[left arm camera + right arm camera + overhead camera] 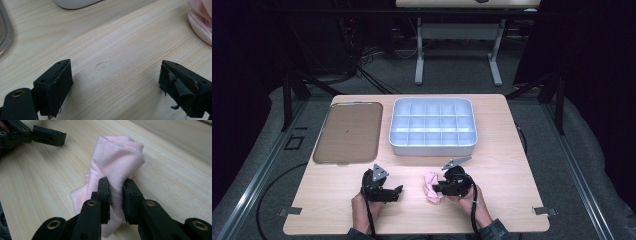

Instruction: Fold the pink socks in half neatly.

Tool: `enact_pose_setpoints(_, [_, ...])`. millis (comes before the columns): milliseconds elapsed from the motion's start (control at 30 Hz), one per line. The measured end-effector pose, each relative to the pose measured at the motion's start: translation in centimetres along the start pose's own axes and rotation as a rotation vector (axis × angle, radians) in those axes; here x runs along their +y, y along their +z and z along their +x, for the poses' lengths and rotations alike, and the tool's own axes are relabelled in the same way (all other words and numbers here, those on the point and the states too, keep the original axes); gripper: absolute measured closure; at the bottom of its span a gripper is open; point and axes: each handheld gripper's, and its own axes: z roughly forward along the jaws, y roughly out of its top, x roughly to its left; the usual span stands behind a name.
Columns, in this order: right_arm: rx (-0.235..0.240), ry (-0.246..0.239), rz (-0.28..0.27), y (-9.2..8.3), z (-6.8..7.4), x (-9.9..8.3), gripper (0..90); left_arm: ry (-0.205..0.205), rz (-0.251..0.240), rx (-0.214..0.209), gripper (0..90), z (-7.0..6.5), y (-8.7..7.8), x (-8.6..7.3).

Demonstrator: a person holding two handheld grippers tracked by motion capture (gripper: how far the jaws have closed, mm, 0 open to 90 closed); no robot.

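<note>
Cloth (115, 162) (pink) sits pinched in the right claw (116, 195) – left claw (115, 85) gapes wide over bare table (112, 45).

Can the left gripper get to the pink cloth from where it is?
Probably yes: the left gripper is open, with bare table between it and the pink cloth, which the right gripper pinches.

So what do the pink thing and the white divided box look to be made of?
Pink cloth: soft knit fabric, probably cotton; fine weave, limp folds pinched between the right gripper fingers. Divided box: smooth, matte, pale moulded plastic, apparently; rounded corners, thin partition walls.
</note>
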Motion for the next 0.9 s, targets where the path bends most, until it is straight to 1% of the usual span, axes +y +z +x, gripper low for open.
enact_pose_setpoints(33, [0.004,0.002,-0.009,-0.01,0.01,-0.08,78.3,0.007,0.003,0.005,11.5,-0.05,0.02,0.02])
enact_pose_setpoints(100, [0.01,0.0,-0.02,-0.07,-0.11,-0.27,78.7,0.005,0.004,0.006,11.3,-0.07,0.06,0.04])
enact_pose_setpoints(200, [0.027,0.017,-0.051,-0.05,-0.26,-0.6,79.3,0.005,0.005,0.007,11.2,-0.09,0.07,0.05])
enact_pose_setpoints(233, [0.026,0.019,-0.056,-0.09,-0.27,-0.67,79.6,0.005,0.004,0.007,11.3,-0.09,0.07,0.05])
enact_pose_setpoints(267, [0.027,0.01,-0.048,-0.2,-0.35,-0.72,79.7,0.005,0.005,0.007,11.2,-0.09,0.07,0.05])
enact_pose_setpoints(367, [0.031,0.016,-0.063,-0.24,-0.22,-0.77,80.2,0.005,0.004,0.007,11.3,-0.09,0.07,0.05])
enact_pose_setpoints(400, [0.033,0.007,-0.059,-0.36,-0.24,-0.78,80.4,0.005,0.004,0.007,11.3,-0.1,0.07,0.05])
enact_pose_setpoints(467, [0.035,0.004,-0.056,-0.44,-0.28,-0.79,80.5,0.003,0.004,0.007,11.2,-0.11,0.08,0.05])
enact_pose_setpoints(500, [0.04,0.009,-0.067,-0.44,-0.26,-0.8,80.6,0.001,0.003,0.007,11.2,-0.12,0.09,0.04])
enact_pose_setpoints(567, [0.042,0.005,-0.07,-0.45,-0.24,-0.8,80.6,0.005,0.004,0.007,11.2,-0.1,0.08,0.05])
enact_pose_setpoints(700, [0.038,-0.009,-0.081,-0.53,-0.1,-0.85,80.6,0.0,0.003,0.007,11.3,-0.14,0.11,0.06])
enact_pose_setpoints(900, [0.033,-0.016,-0.091,-0.75,-0.2,-0.66,80.7,0.0,0.003,0.007,11.3,-0.14,0.12,0.07])
